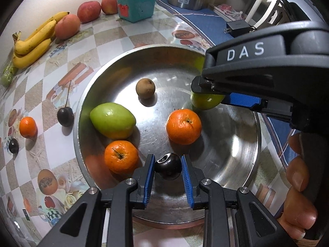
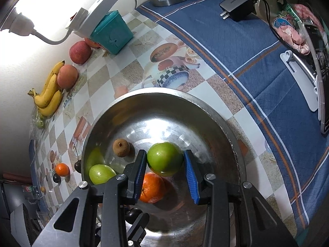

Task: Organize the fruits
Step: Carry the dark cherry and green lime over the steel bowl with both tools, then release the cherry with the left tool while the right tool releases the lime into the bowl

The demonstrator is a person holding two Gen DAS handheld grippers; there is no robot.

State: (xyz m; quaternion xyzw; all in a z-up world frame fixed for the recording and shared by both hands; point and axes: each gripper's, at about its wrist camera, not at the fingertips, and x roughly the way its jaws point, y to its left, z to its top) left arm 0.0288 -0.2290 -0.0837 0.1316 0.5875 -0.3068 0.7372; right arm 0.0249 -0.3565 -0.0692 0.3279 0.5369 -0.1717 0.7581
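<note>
A steel bowl holds a green fruit, two oranges, and a brown fruit. My left gripper is shut on a dark cherry just above the bowl's near side. My right gripper stands over the bowl with a second green fruit between its pads; the left pad touches it, a small gap shows at the right pad. In the left wrist view the right gripper covers that fruit.
On the checked tablecloth left of the bowl lie a stemmed cherry, a small orange and a dark cherry. Bananas, apples and a teal box stand along the wall. A charger lies on the blue cloth.
</note>
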